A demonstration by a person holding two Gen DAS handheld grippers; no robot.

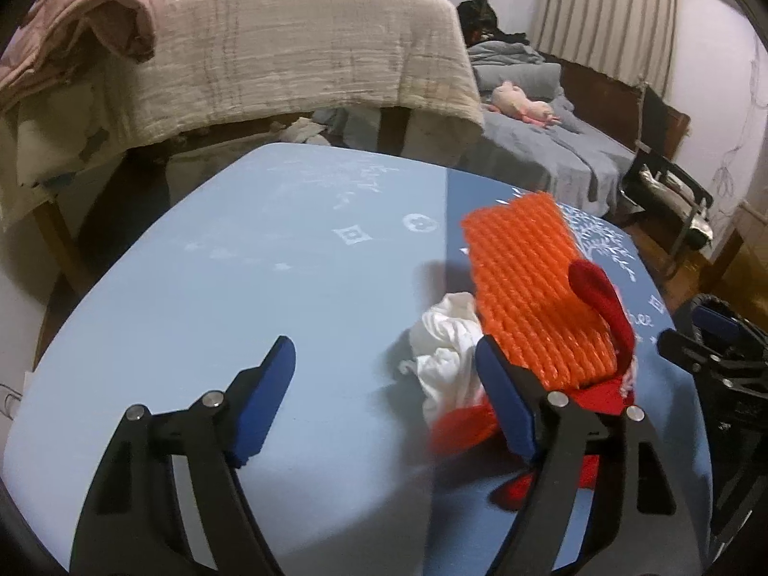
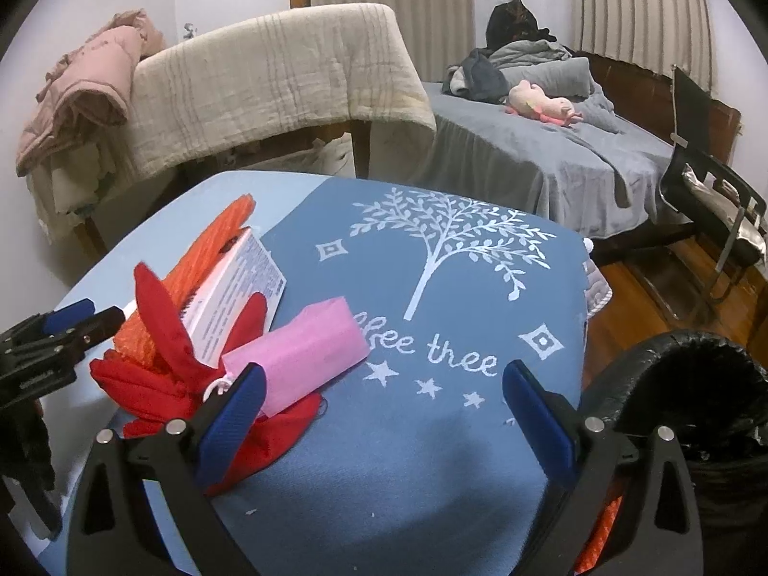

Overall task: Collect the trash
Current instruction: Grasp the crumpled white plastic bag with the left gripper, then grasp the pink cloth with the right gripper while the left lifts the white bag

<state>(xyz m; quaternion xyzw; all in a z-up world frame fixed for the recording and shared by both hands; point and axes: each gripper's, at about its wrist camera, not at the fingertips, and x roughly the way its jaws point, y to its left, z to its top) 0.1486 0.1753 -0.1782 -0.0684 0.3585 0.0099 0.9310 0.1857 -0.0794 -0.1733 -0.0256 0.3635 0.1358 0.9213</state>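
Observation:
Trash lies heaped on a blue-clothed table (image 1: 269,259): an orange foam net (image 1: 528,288), a crumpled white tissue (image 1: 446,345), a red cloth bag (image 2: 158,374), a white carton (image 2: 235,288) and a pink packet (image 2: 307,350). My left gripper (image 1: 384,374) is open and empty, its right finger touching the tissue and net. My right gripper (image 2: 384,389) is open and empty over the table (image 2: 432,456), its left finger beside the pink packet. The left gripper also shows in the right wrist view (image 2: 62,331).
A black-lined trash bin (image 2: 696,413) stands at the table's right edge. Behind are a chair draped with a beige blanket (image 1: 307,57), a grey bed (image 2: 552,144) with a pink plush toy (image 2: 542,103), and a black folding chair (image 2: 710,192).

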